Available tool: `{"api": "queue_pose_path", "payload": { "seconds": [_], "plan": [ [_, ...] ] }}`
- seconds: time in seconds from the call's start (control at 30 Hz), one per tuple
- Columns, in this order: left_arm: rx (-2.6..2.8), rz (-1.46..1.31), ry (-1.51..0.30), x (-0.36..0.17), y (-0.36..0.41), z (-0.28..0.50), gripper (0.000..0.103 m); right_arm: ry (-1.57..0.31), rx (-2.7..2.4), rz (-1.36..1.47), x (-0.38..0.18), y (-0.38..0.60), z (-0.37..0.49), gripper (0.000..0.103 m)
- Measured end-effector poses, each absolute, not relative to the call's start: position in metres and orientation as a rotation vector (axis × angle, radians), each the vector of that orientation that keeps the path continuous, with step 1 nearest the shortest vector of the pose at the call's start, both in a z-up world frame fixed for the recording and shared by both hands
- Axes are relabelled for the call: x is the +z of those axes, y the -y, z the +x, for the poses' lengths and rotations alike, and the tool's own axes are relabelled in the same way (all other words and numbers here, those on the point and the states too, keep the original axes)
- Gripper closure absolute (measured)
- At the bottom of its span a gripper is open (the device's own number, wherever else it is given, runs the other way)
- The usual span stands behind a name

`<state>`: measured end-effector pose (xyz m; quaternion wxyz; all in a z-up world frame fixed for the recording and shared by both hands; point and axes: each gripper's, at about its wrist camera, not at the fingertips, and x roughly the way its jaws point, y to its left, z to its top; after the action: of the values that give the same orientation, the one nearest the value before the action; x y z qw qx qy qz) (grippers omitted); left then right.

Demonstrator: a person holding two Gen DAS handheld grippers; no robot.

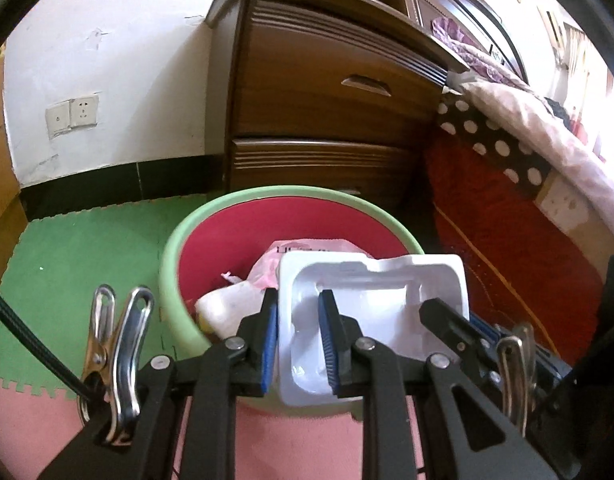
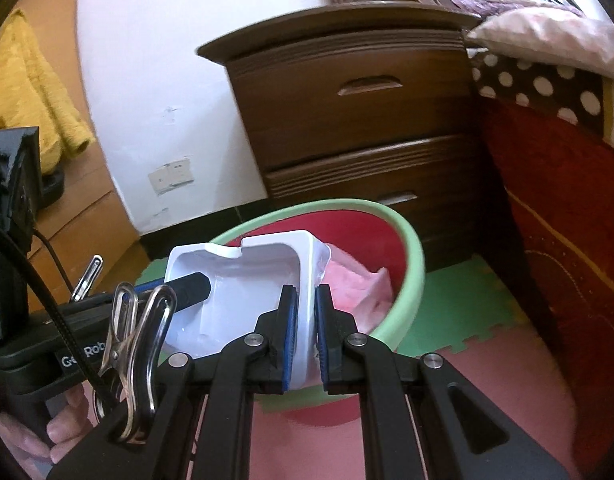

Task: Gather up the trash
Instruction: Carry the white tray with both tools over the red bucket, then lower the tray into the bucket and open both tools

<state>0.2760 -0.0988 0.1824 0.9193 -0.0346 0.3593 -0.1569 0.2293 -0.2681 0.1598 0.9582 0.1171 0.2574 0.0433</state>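
The bed [image 1: 519, 216] with its red cover runs along the right of both tongs, and the brown nightstand [image 1: 327, 92] with 2 drawers stands straight ahead of them against the white wall [image 1: 119, 40]. Foam floor mats [image 1: 79, 240], green further off and pink nearer, lie below.

Just ahead of and under the tongs sits the bin [image 1: 179, 264], green-rimmed and red inside. It already holds a pink plastic bag [image 1: 267, 268] and a pale crumpled piece beside it, so part of the collecting looks done.

The white plastic tray [image 1: 371, 300] is the piece in hand now. It hangs over the near side of the bin, carried by both tongs at once. The left tongs [image 1: 297, 344] are nearly closed, pinching the tray's left wall between the blue pads. The right tongs [image 2: 306, 336] are likewise nearly closed, clamped on the tray's right wall. Each tongs shows in the other's view at the tray's far edge.

What seems left is to bring the tray fully over the opening and let both grips go. Whether more trash waits elsewhere cannot be told from here.

Nothing blocks the way into the bin. The bag inside stands high, though, so the tray may rest on top instead of sinking in.
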Motion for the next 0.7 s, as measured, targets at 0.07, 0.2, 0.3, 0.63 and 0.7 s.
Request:
{"api": "queue_pose_path", "payload": {
  "seconds": [0.07,0.2,0.3,0.63,0.7],
  "plan": [
    [-0.31,-0.052,-0.745,0.175,0.103,0.28,0.083,-0.532,0.083,0.245,0.155,0.271,0.236,0.091],
    [-0.309,-0.037,-0.764,0.16,0.105,0.285,0.075,-0.543,0.078,0.229,0.148,0.273,0.247,0.09],
    [-0.307,-0.06,-0.784,0.157,0.104,0.288,0.074,-0.532,0.088,0.216,0.148,0.273,0.249,0.088],
    [-0.319,-0.141,-0.783,0.17,0.09,0.282,0.056,-0.505,0.067,0.174,0.161,0.272,0.245,0.068],
    [-0.316,-0.155,-0.782,0.173,0.087,0.281,0.056,-0.504,0.06,0.158,0.164,0.27,0.244,0.068]
  ]
}}
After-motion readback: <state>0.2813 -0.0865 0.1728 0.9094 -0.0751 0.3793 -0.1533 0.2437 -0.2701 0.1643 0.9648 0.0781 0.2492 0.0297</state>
